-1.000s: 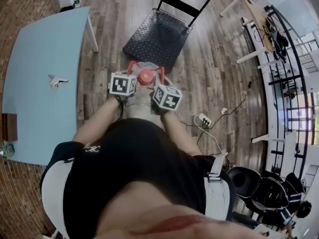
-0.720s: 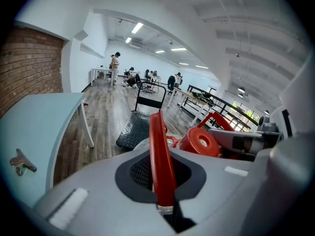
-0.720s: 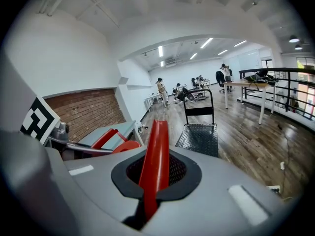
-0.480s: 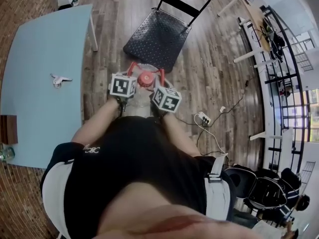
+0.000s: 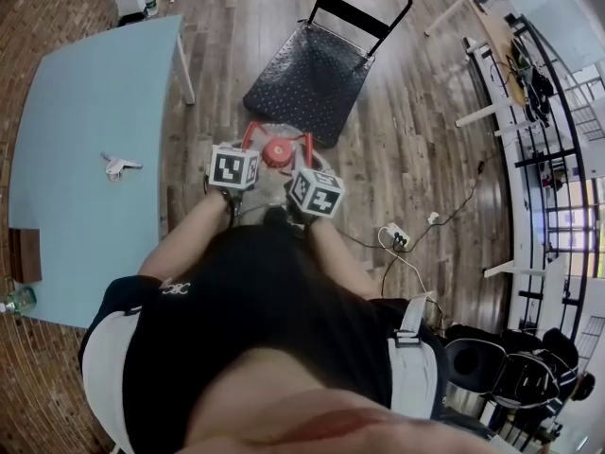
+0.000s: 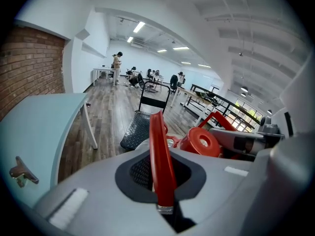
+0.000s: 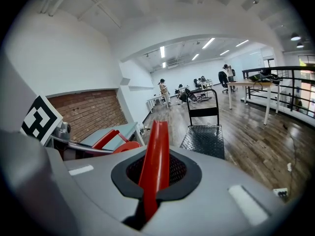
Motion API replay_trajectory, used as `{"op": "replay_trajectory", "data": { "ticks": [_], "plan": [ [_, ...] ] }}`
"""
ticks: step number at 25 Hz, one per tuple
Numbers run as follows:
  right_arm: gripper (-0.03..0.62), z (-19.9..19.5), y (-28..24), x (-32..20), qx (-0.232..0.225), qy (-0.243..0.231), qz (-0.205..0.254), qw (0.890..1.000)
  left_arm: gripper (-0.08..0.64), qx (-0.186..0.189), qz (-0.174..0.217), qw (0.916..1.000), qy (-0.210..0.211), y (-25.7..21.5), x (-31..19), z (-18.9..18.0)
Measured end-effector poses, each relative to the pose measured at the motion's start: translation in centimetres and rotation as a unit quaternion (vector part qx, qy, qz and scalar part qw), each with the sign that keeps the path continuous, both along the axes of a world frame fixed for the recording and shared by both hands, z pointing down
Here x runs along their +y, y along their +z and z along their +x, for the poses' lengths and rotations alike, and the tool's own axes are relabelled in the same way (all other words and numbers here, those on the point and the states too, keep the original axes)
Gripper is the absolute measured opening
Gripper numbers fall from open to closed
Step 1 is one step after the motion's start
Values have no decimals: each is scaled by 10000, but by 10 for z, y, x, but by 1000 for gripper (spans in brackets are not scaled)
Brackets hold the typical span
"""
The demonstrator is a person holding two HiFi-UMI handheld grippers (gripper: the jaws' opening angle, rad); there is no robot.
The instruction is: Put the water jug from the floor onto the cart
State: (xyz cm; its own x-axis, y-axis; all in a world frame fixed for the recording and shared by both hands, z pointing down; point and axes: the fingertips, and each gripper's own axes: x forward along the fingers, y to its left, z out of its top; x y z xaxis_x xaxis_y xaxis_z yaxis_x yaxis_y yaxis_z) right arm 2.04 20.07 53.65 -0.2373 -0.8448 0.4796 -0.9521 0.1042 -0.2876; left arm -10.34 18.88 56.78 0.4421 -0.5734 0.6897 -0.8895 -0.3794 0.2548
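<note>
Entry: jug in carry, cart ahead.

- The left gripper (image 6: 160,195) was seen clenched on a red handle strap (image 6: 158,151) of the water jug (image 5: 274,151). The strap was pinched edge-on between the jaws.
- The right gripper (image 7: 150,195) was likewise closed on the opposite red strap (image 7: 155,151).
- The jug was held between the two grippers, just in front of the person's torso. It was upright, with its long axis vertical and the red cap (image 6: 201,141) on top. Its base was hidden in every view. It was judged to be off the floor, since both gripper views looked out above the top of the blue table (image 5: 85,149).
- The jug's contents could not be told.

Relation governing the next move:
- The cart (image 5: 312,69) lay directly beyond the jug, on the far side from the person, with its near edge close to the jug.
- The deck's long axis ran away from the person and slightly to the right. The push handle (image 5: 364,12) stood at the far end.
- Nothing was seen on the deck.
- Neither hand was noticeably nearer, as the grippers flanked the cap about evenly.
- It was judged that the jug had to be carried forward and lowered onto the near part of the deck with both grips kept level.
</note>
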Motion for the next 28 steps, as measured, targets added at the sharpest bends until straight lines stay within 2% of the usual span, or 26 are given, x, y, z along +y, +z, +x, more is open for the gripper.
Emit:
{"op": "replay_trajectory", "data": {
  "ticks": [10, 24, 28],
  "plan": [
    [17, 12, 15, -85, -131, -162, -189, 9996, 5, -144, -164, 9997, -74, 10, -82, 14],
    [17, 69, 18, -198, -284, -447, -312, 9981, 5, -549, -372, 9970, -388, 17, -187, 68],
    [17, 86, 23, -221, -310, -534, -369, 9974, 5, -506, -373, 9970, -458, 19, -207, 83]
  ]
}}
